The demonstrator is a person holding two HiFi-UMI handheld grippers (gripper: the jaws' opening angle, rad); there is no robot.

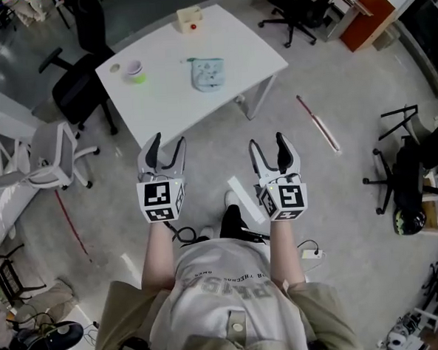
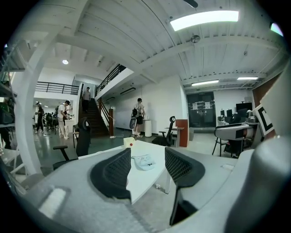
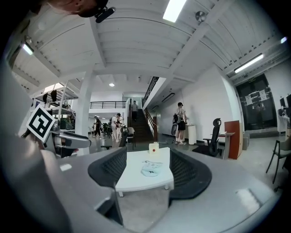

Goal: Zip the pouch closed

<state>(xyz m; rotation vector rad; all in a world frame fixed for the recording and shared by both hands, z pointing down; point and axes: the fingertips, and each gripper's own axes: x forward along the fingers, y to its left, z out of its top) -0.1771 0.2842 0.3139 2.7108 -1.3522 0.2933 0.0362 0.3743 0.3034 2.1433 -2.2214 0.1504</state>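
You're well back from the white table [image 1: 163, 100], pouch [image 1: 207, 73] flat on it, office chair [image 1: 77, 87] beside; left gripper [image 1: 167, 144] and right gripper [image 1: 266, 142] gape wide, empty.

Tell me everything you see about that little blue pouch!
The pouch is pale blue, looks like soft fabric, squarish with rounded near corners and a faint print. It lies flat on the white table, darker zip edge on the far side. Only the table touches it. Whether the zip is open is too small to tell.
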